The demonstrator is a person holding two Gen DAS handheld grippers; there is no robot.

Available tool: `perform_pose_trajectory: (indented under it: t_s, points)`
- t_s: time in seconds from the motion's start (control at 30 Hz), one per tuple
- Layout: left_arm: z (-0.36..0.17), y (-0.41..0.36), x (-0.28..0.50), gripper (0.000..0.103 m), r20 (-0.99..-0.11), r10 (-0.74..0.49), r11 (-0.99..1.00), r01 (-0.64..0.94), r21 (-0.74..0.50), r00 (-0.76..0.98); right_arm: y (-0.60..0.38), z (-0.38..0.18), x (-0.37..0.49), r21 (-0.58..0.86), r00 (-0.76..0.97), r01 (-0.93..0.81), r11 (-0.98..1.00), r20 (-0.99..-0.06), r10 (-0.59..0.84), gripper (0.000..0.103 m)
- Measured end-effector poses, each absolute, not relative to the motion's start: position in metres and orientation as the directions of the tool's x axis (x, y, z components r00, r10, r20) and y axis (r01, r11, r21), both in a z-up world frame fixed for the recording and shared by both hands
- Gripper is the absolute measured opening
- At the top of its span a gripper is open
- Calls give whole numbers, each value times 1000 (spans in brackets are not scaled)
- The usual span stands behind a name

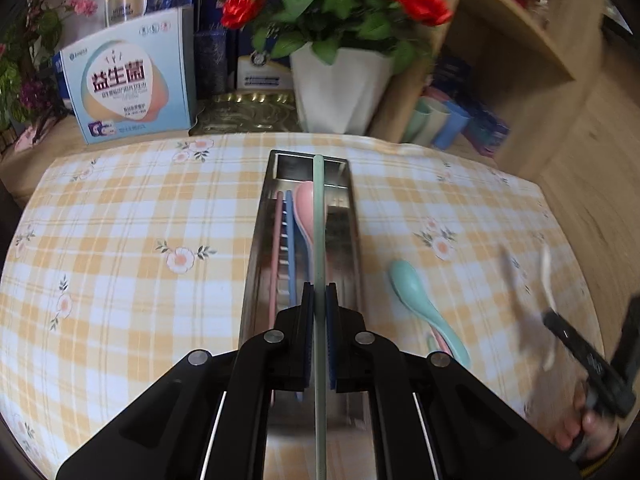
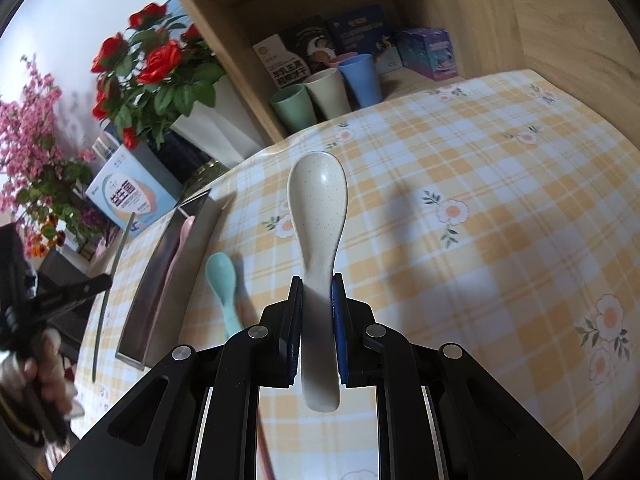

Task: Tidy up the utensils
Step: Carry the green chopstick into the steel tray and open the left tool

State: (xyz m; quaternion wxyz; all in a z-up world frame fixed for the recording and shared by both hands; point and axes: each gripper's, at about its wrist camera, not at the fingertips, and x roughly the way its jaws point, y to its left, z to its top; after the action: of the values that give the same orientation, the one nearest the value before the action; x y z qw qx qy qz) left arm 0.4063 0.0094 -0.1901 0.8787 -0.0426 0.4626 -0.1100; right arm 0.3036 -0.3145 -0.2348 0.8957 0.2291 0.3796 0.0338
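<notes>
My left gripper [image 1: 319, 292] is shut on a pale green chopstick [image 1: 319, 220], held lengthwise above a long steel tray [image 1: 342, 240] on the checked tablecloth. Inside the tray lie a pink spoon [image 1: 305, 208], a blue chopstick [image 1: 291, 240] and a pink chopstick [image 1: 277, 236]. A teal spoon [image 1: 420, 300] lies on the cloth right of the tray, over the tip of something pink. My right gripper [image 2: 316, 280] is shut on the handle of a cream speckled spoon [image 2: 318, 200], bowl pointing away, lifted above the cloth. The teal spoon [image 2: 223, 284] and tray [image 2: 160, 280] show at its left.
A white pot of red roses [image 1: 340, 88], a light blue box [image 1: 132, 88] and a gold tray [image 1: 248, 116] stand behind the cloth. Pastel cups [image 2: 320, 96] sit in a wooden shelf at the back right. A person's hand [image 1: 592, 428] holds the right gripper, blurred.
</notes>
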Motion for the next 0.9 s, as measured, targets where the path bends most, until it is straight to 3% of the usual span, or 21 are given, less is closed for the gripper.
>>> perform_pose_trajectory:
  t_s: [0.3,0.6,0.8,0.9]
  points:
    - [-231,6,455,6,-884,-172,985,78,-153,434,-330,-247,299,456,698,163,875,-680,225,14]
    - [-240,5,469,7,-893,-138,990,86,-111,428,-333,-242,299,456,698,161,875,-680,226,14]
    - [-216,8,455,17,-863,-190,979,155,-132,468,-325,-232,297,455,696,139,880,-677,240,14]
    - [-200,13,440,31,-840,-211,973,190,-132,500,-316,-227,300,451,690,124,884,-679,250,14]
